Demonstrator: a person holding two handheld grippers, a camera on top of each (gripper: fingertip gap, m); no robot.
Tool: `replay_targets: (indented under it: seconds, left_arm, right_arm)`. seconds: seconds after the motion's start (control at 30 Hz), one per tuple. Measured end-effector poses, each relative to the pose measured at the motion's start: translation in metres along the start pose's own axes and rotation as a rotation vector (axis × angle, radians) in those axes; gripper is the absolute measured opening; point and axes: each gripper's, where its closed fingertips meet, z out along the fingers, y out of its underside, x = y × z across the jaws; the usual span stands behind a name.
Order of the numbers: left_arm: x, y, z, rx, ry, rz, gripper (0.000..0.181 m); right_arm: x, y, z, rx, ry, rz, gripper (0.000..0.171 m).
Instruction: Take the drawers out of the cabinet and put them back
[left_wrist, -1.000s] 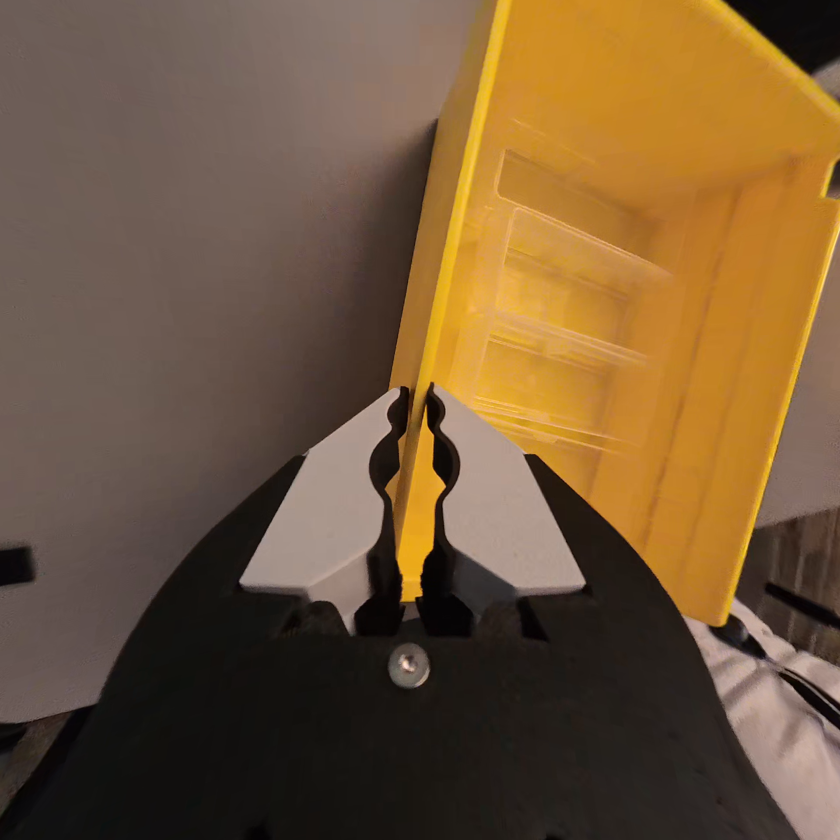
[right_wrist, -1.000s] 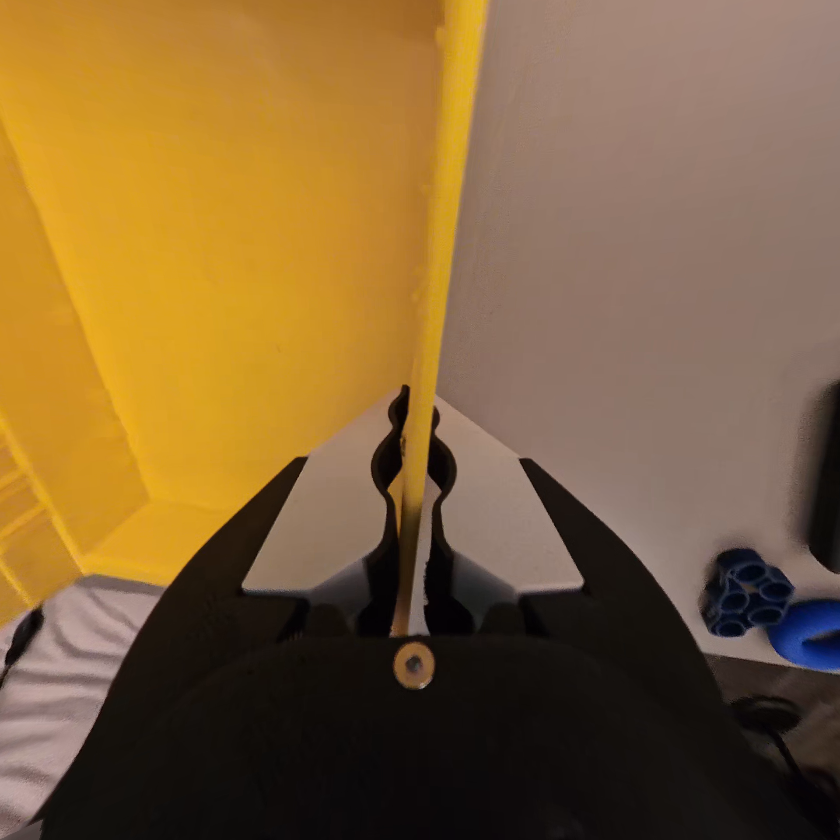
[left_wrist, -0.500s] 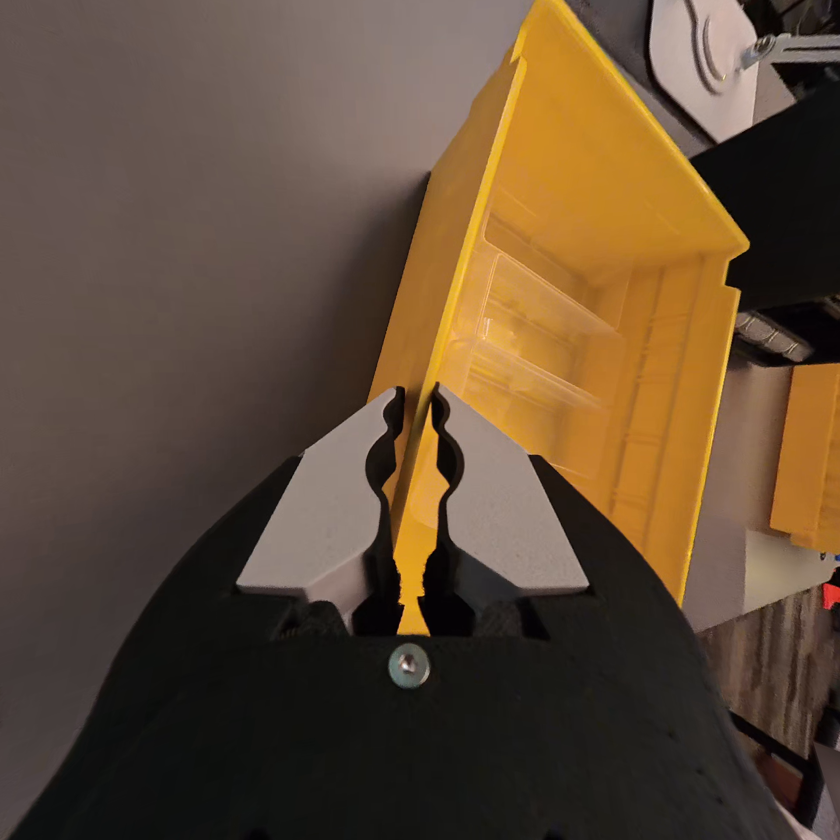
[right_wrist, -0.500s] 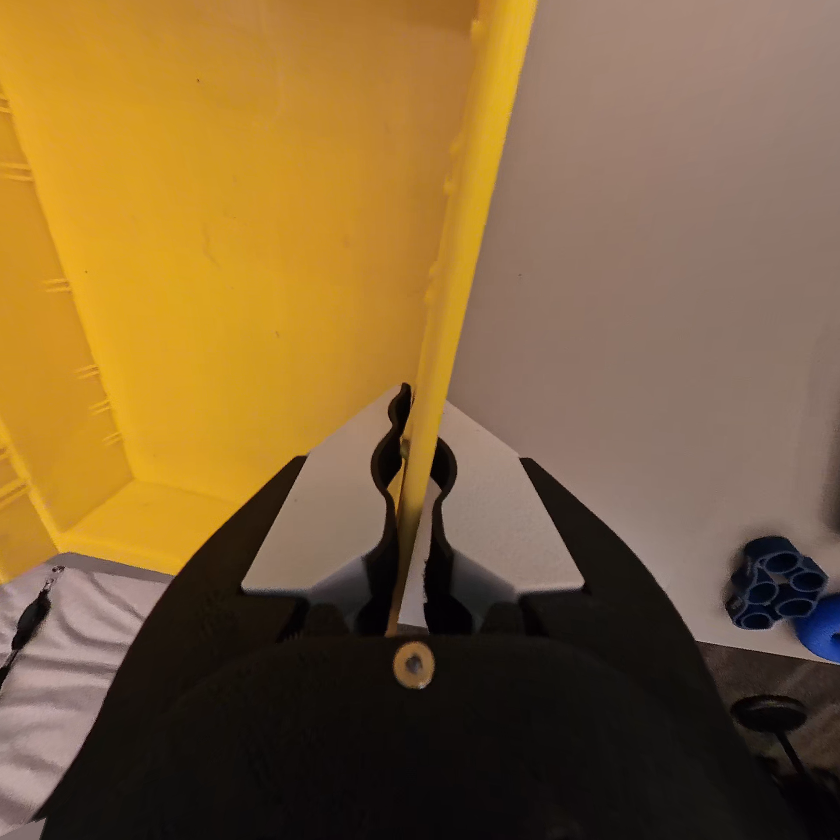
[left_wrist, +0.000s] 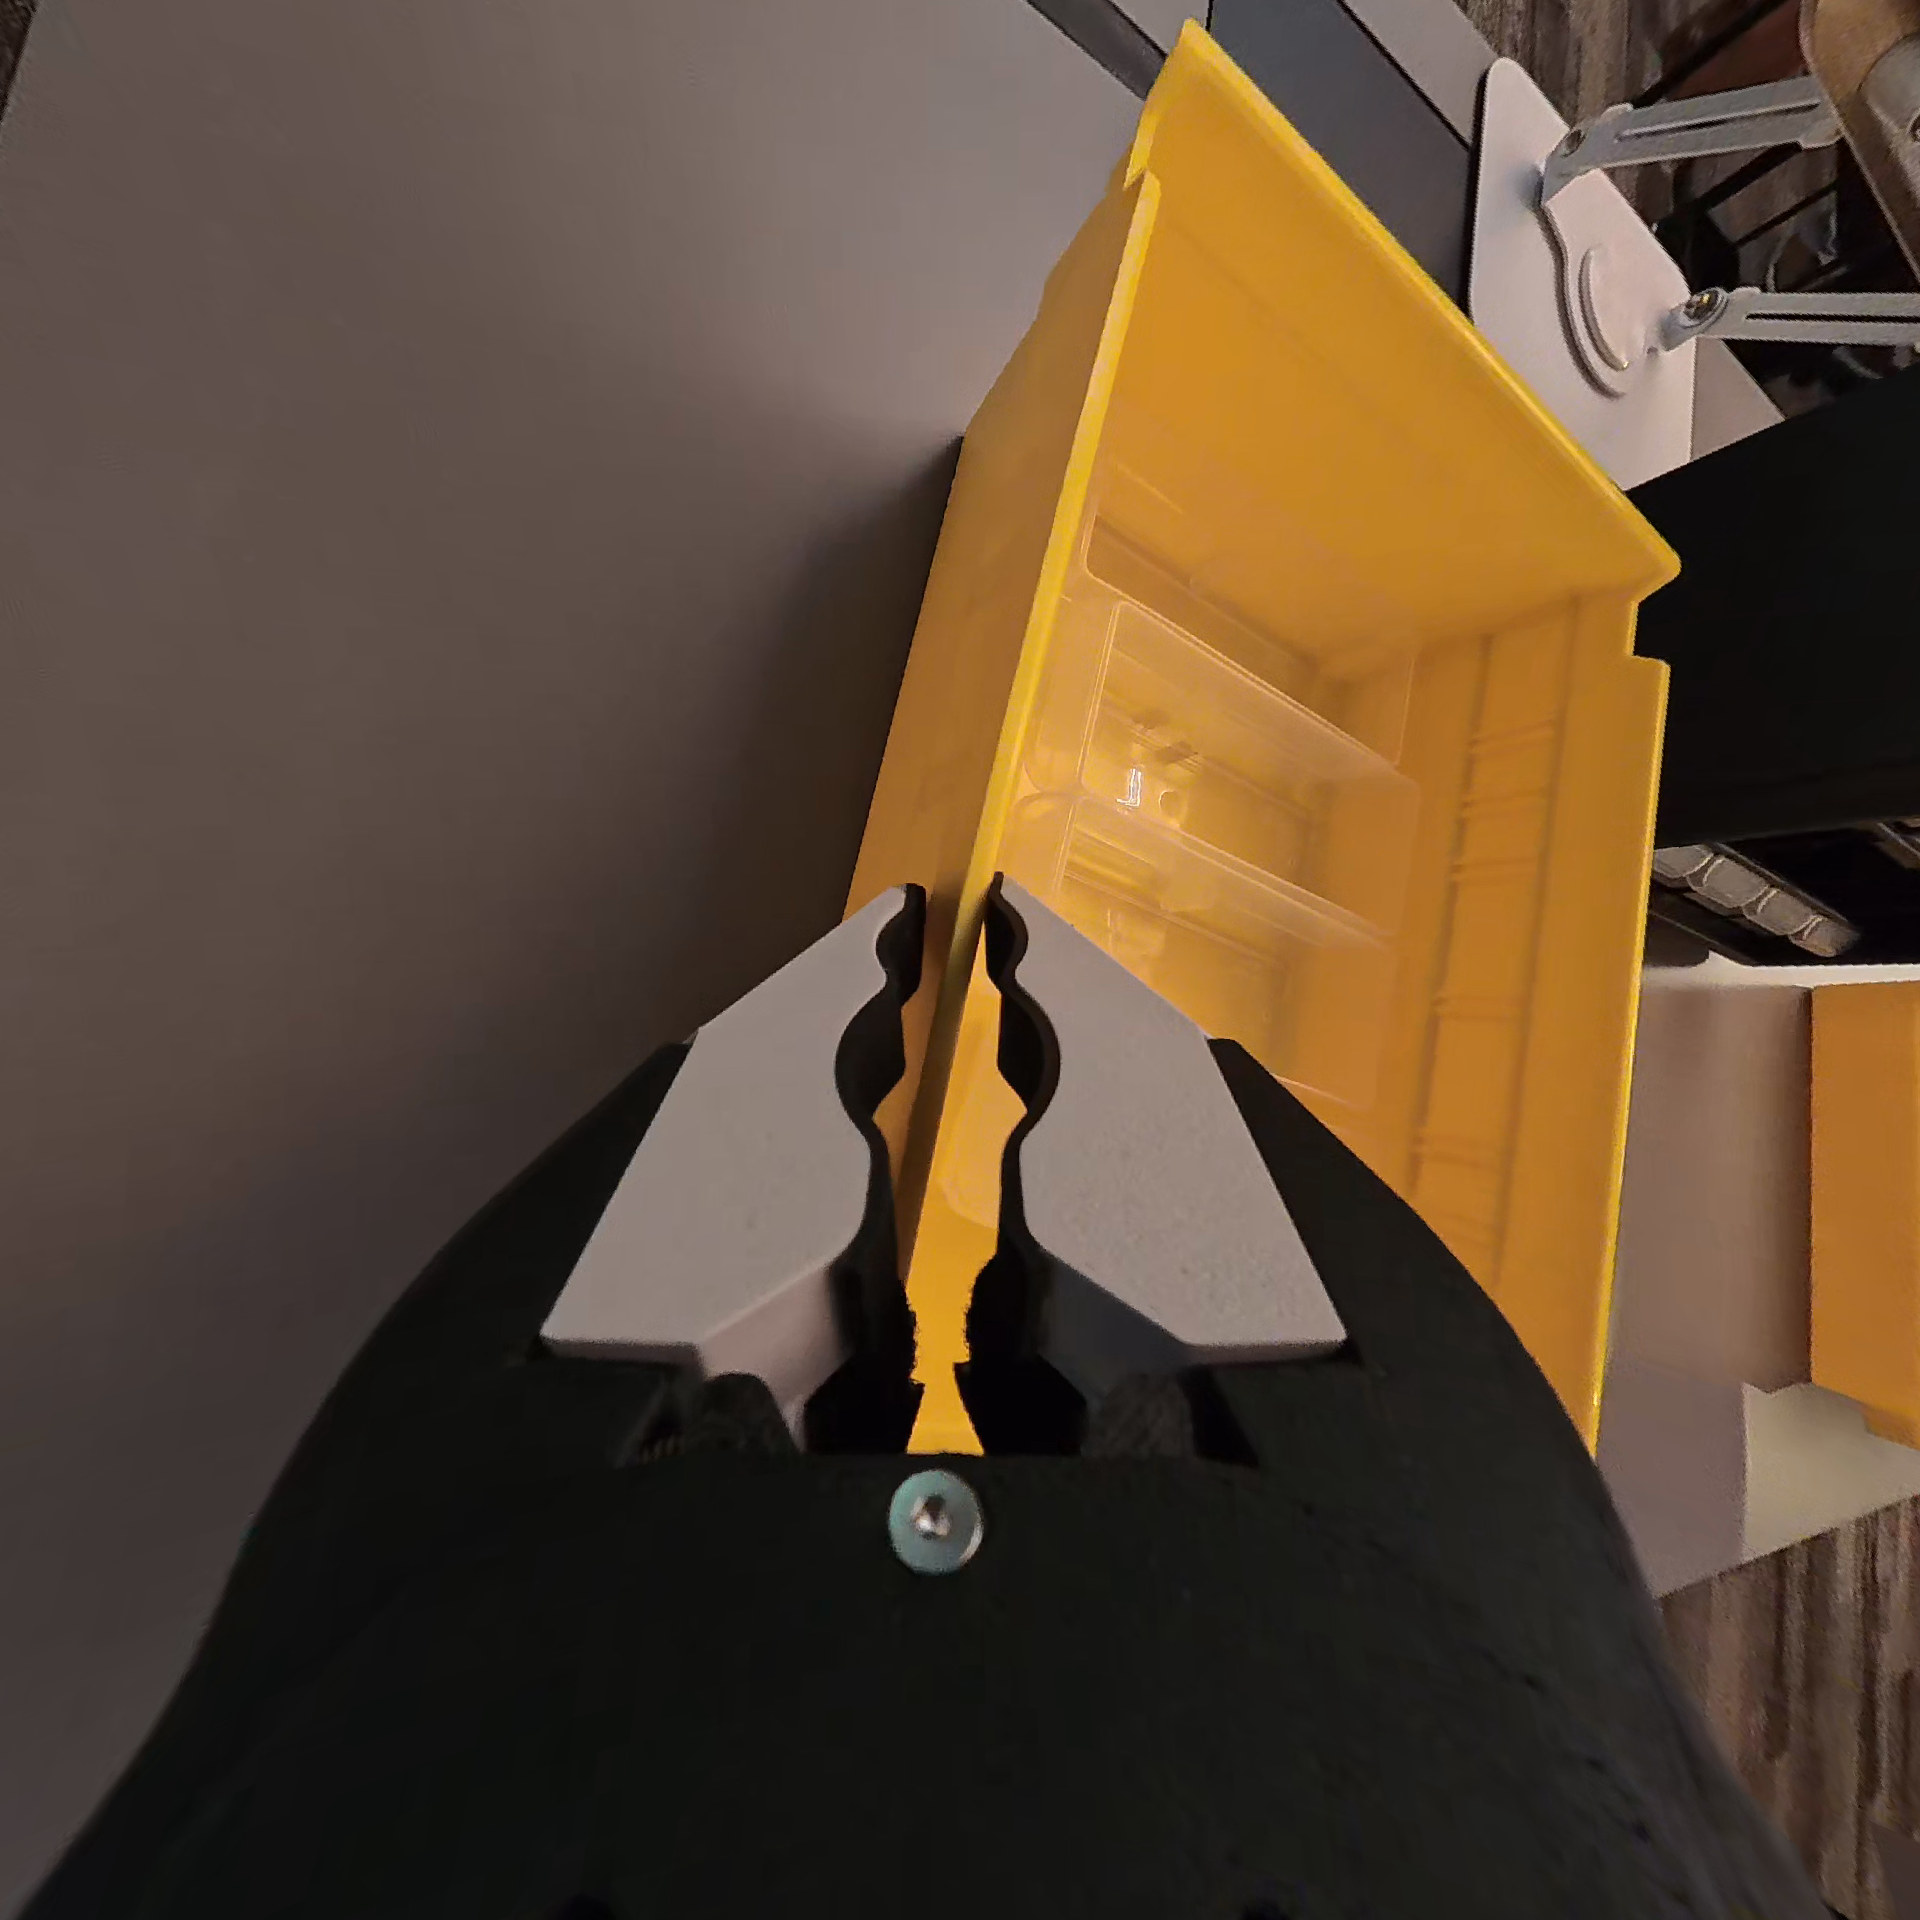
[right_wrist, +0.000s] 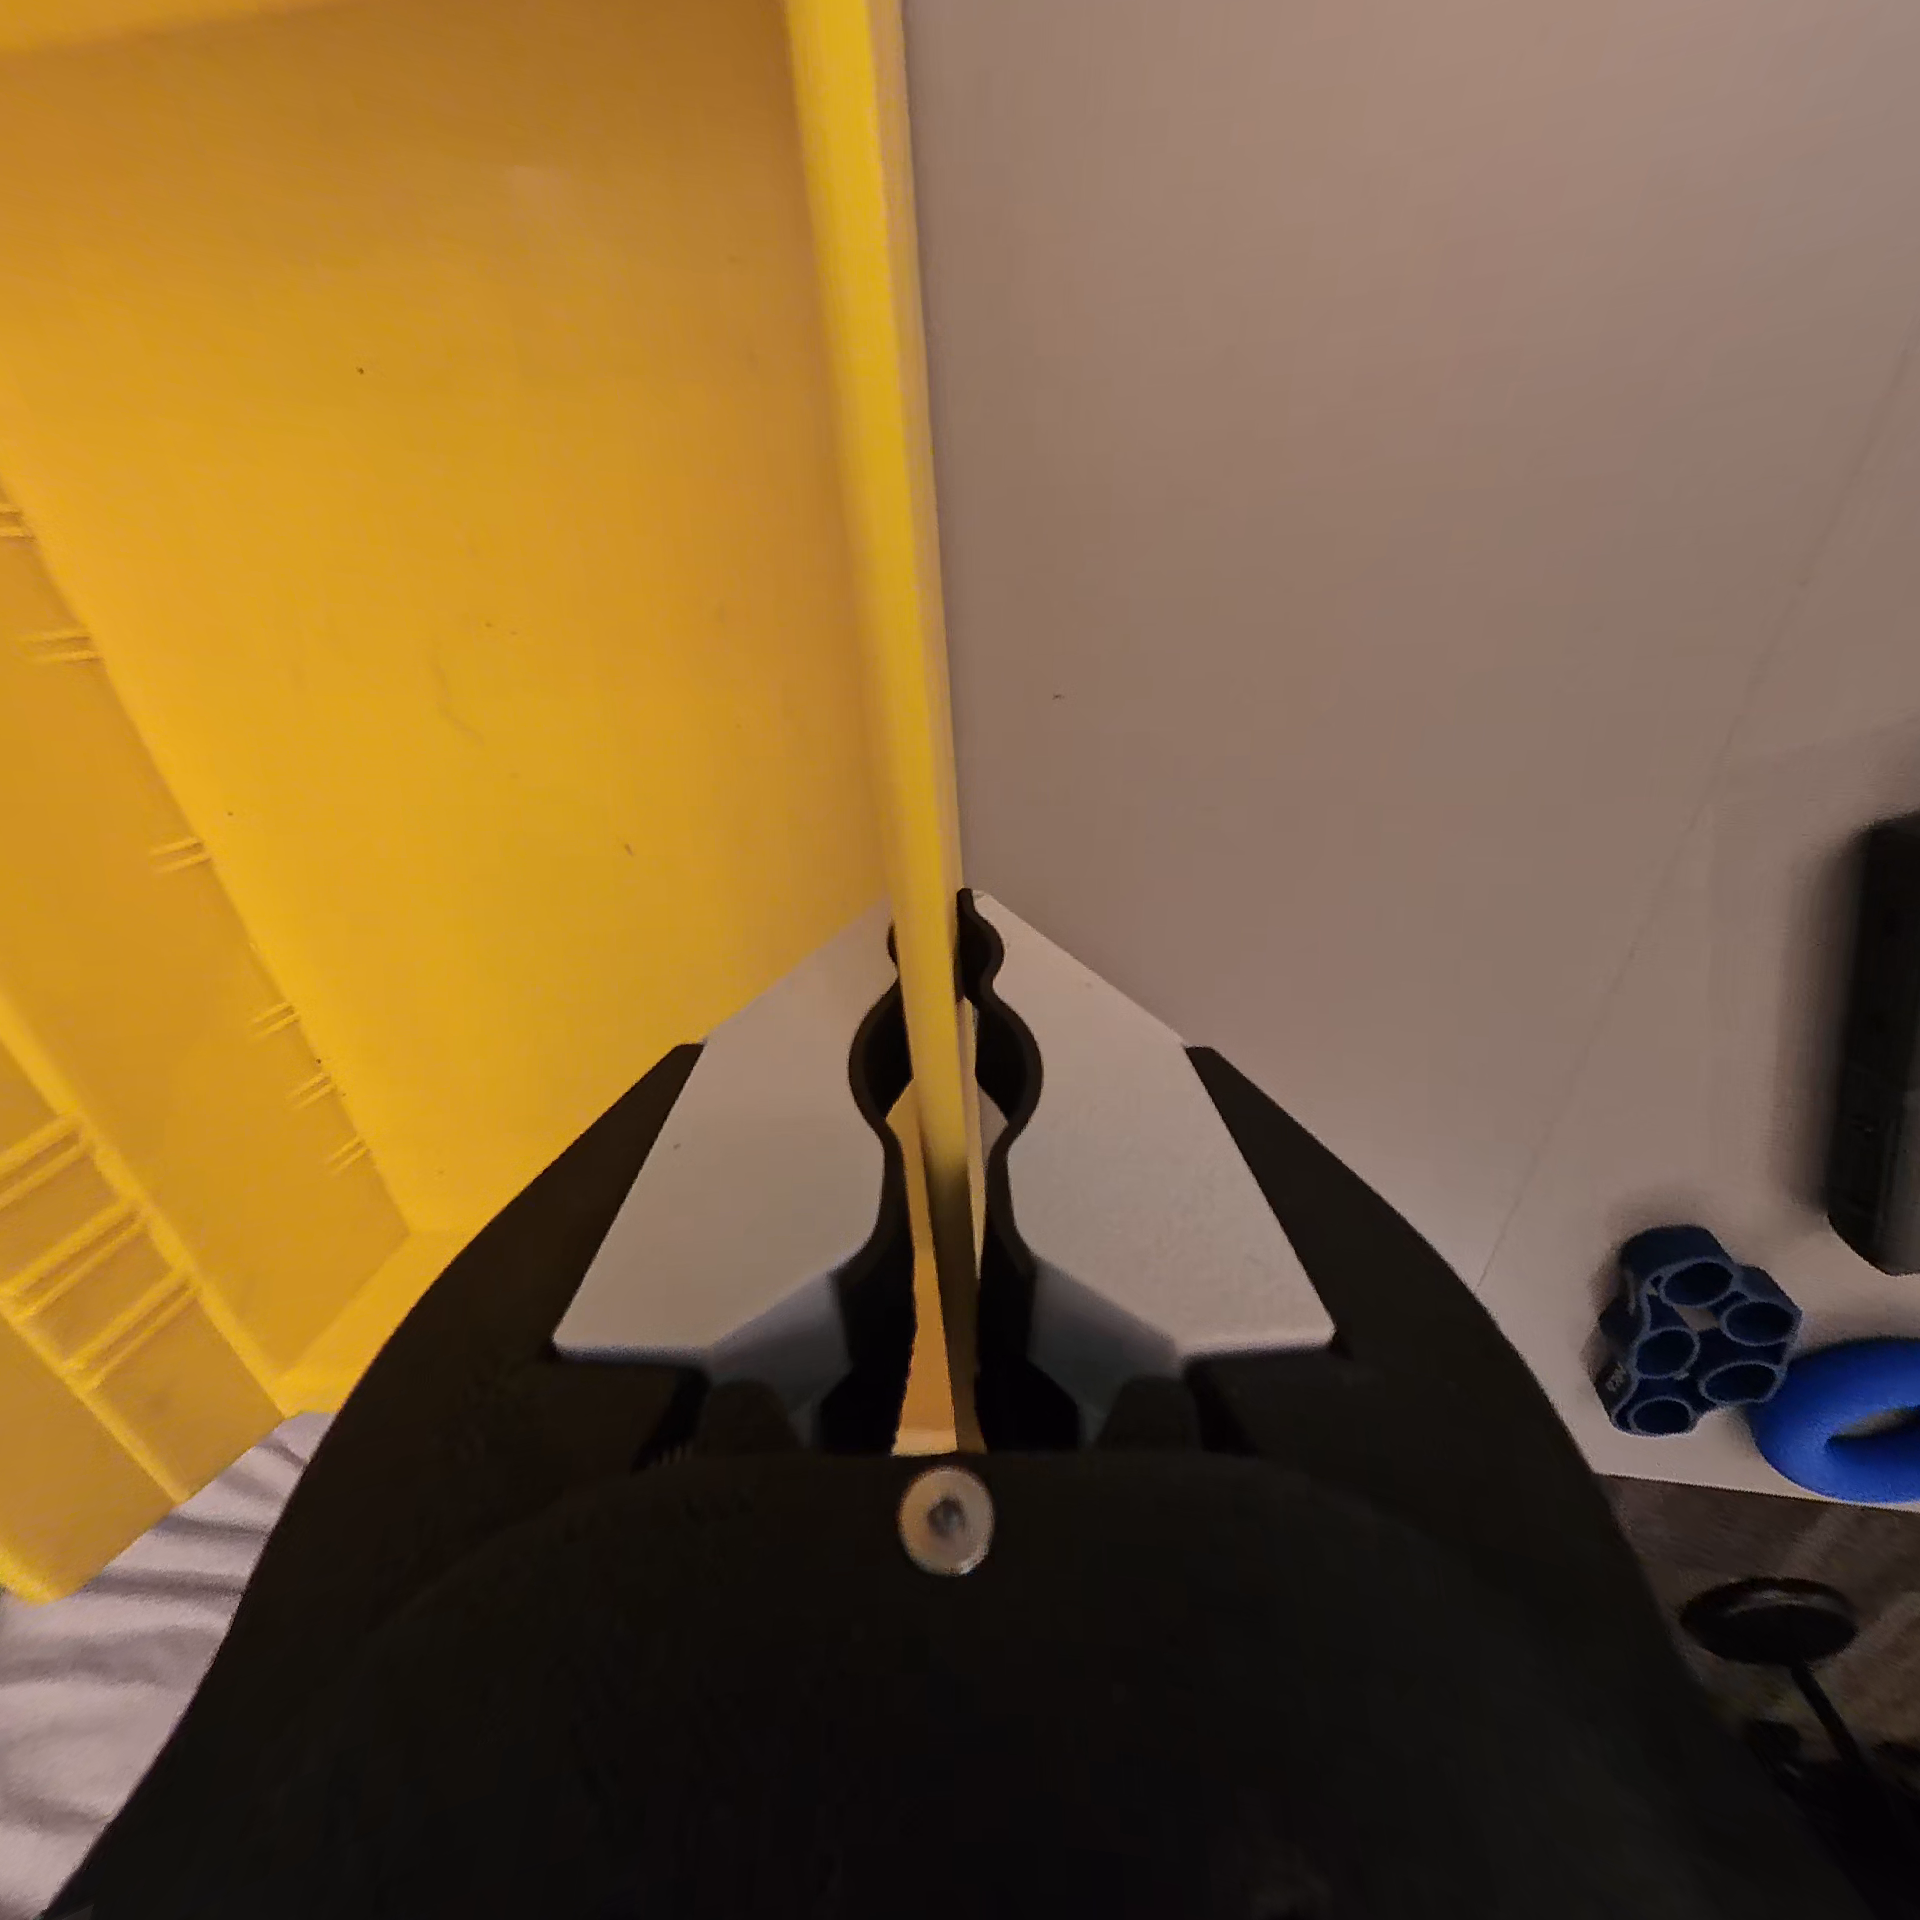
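Observation:
I hold a yellow plastic drawer (left_wrist: 1299, 436) between both grippers, low over the grey table (left_wrist: 416, 520). My left gripper (left_wrist: 951, 894) is shut on the rim of one side wall. My right gripper (right_wrist: 930, 909) is shut on the rim of the opposite wall of the drawer (right_wrist: 416, 520). Clear plastic inserts (left_wrist: 1226, 790) lie on the drawer's floor. A second yellow drawer (left_wrist: 1860, 1195) sits in a white unit (left_wrist: 1745, 1091) at the right edge of the left wrist view. I cannot tell whether the held drawer touches the table.
A white stand plate with metal arms (left_wrist: 1590, 229) lies beyond the drawer. A black shape (left_wrist: 1787, 644) stands past its far wall. In the right wrist view, blue tube pieces (right_wrist: 1694, 1340), a blue ring (right_wrist: 1860, 1423) and a black bar (right_wrist: 1881, 1039) lie on the table (right_wrist: 1403, 520). Across from one pair of fingers to the other is roughly 90 cm. My left gripper's tips are some 35 cm from the black shape (left_wrist: 1787, 644).
Both grippers have carried the drawer away from the white cloth and out over the table. The second drawer and the stand plate have come into view. Both grips stay the same.

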Motion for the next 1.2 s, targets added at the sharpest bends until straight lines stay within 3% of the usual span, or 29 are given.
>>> replay_targets:
  seconds: [0.97, 1.1, 1.2]
  left_arm:
    - [-0.012, 0.003, -0.015, 0.117, 0.016, -0.036, 0.01]
    - [0.005, -0.01, -0.038, 0.245, 0.069, 0.15, 0.024]
    - [0.046, -0.017, -0.082, 0.425, 0.119, 0.479, 0.037]
  right_arm:
    - [0.016, -0.007, -0.001, 0.09, 0.036, 0.06, 0.005]
    - [0.021, -0.017, -0.021, 0.206, 0.089, 0.018, 0.028]
    - [0.026, -0.036, -0.069, 0.402, 0.198, -0.025, 0.035]
